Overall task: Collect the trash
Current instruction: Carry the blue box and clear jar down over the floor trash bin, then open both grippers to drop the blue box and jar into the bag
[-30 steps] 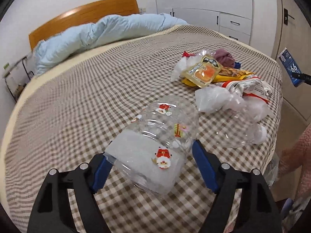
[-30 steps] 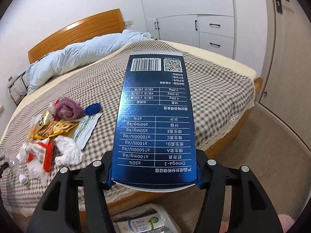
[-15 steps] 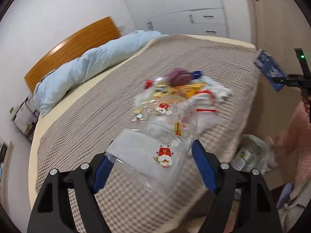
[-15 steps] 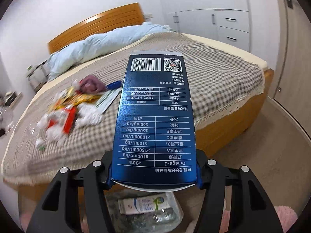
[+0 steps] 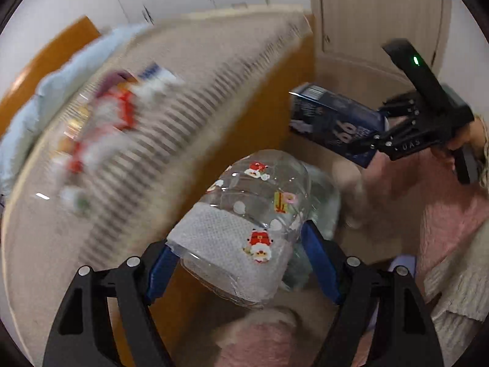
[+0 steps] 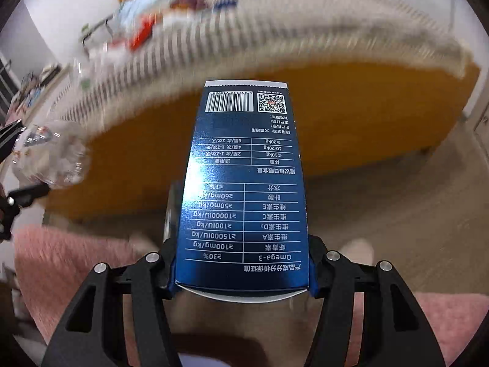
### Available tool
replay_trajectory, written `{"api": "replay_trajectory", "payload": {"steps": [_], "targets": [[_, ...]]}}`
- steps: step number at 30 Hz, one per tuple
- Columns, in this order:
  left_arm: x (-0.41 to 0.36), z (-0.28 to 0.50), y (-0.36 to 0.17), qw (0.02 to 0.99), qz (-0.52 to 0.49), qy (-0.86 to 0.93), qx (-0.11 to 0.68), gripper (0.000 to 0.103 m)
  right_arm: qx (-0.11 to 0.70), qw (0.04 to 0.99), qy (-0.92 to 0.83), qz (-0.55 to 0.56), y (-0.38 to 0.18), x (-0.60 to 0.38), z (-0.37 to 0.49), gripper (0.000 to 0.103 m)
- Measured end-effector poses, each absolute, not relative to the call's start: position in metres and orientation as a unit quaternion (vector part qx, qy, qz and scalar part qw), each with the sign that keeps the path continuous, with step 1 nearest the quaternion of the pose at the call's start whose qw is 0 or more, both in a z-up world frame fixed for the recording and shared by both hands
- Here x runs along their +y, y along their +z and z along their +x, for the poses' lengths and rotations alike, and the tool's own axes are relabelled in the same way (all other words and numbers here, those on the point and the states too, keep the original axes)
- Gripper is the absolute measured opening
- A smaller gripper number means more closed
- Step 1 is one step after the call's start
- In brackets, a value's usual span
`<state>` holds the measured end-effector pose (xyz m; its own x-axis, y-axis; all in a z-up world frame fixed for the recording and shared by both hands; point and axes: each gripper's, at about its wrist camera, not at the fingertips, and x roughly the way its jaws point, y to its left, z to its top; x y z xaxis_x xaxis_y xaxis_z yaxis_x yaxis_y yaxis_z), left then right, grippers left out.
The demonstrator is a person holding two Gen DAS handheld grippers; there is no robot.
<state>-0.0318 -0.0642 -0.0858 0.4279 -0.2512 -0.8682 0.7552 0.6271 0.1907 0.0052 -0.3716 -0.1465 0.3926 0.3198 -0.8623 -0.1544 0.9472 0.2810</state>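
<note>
My left gripper is shut on a clear plastic bottle with Santa stickers and a white paper band, held beside the bed's wooden side, over the floor. A clear plastic bag shows just behind the bottle. My right gripper is shut on a dark blue box with a barcode and a printed table, also off the bed's edge. The blue box and the right gripper appear at the right of the left wrist view. The bottle shows blurred at the left of the right wrist view.
A blurred pile of wrappers and tissues lies on the checked bed cover. The orange wooden bed frame faces both grippers. Pink fluffy clothing of the person fills the lower right. A closed door stands beyond.
Both grippers have swung off the bed top and lower, toward the floor beside the bed, each keeping its load. The views now tilt downward and blur with motion.
</note>
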Motion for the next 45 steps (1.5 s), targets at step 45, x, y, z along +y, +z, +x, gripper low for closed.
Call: {"api": "replay_trajectory", "payload": {"steps": [45], "targets": [[-0.092, 0.035, -0.349, 0.611, 0.296, -0.329, 0.656, 0.073, 0.854, 0.450, 0.231, 0.123, -0.363, -0.238, 0.096, 0.060]]}}
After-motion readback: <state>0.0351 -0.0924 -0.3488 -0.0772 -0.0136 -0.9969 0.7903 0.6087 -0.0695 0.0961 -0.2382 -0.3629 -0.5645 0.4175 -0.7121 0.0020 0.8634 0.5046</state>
